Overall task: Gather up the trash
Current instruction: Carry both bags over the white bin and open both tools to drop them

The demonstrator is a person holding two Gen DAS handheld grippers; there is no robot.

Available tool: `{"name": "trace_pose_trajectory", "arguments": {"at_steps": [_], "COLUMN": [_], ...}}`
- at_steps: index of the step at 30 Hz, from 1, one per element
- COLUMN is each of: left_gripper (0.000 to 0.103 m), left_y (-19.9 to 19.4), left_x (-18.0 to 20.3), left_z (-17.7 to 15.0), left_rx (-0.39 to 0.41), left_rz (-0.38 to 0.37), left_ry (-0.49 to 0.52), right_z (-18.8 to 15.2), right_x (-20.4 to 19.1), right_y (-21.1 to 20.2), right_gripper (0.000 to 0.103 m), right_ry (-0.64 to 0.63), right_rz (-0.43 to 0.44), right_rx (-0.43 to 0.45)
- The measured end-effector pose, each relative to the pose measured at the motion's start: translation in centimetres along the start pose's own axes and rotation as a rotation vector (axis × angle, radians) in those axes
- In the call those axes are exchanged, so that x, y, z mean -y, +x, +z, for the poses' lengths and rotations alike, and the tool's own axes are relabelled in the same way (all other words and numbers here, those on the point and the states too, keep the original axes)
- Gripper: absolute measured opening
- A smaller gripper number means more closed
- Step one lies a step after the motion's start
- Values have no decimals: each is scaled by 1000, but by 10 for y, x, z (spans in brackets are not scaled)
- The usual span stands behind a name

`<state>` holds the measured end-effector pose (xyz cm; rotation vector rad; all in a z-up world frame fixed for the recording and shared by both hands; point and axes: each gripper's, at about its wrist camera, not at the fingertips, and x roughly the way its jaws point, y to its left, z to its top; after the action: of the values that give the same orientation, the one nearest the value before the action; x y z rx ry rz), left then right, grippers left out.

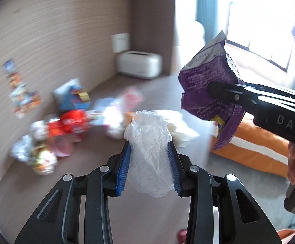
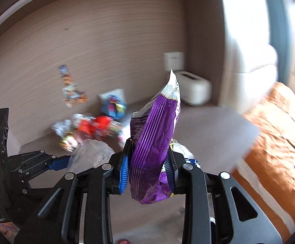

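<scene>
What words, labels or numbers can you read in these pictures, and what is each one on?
"DAS": white letters on the black body of the right gripper, cut off at the frame edge.
Purple snack bag: small print, too fine to read.
Blurred wrappers on the floor: print unreadable.
Stickers on the wall: unreadable.

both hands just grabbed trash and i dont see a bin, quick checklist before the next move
1. Left gripper shut on the clear plastic bag: ok.
2. Right gripper shut on the purple snack bag: ok.
3. Both pieces lifted off the tabletop: ok.
4. The two grippers apart, not tangled: ok.
5. Bin or trash sack in view: not ok, neither view shows one.
6. Pile of wrappers by the wall cleared: not ok.
</scene>
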<state>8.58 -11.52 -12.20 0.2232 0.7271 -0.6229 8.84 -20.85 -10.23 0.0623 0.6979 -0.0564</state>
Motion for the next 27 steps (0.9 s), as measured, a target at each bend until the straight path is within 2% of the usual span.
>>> {"name": "trace_pose_trajectory", "arguments": {"at_steps": [4, 7, 12, 18, 22, 27], "left_gripper": [36, 36, 36, 37, 37, 37], "left_y": [21, 43, 105, 185, 253, 338], "left_x": [65, 110, 178, 231, 250, 262], "left_z": [-2, -6, -33, -82, -124, -192], "left_rx": [-26, -56, -163, -278, -346, -428], "left_rz": [-116, -189, -302, -366, -399, -441], "left_ry": [82, 140, 200, 228, 235, 258], "right_z": [-33, -57, -106, -175, -245, -321], "right_x": [58, 92, 142, 198, 240, 275], "right_y": [-25, -34, -30, 12, 61, 117], "right_gripper": [32, 32, 32, 32, 32, 32], "right_ry": [108, 175, 278, 378, 455, 489], "right_rz": [-127, -191, -284, -337, -339, -357], "right_rx": [-38, -68, -139, -232, -312, -390]}}
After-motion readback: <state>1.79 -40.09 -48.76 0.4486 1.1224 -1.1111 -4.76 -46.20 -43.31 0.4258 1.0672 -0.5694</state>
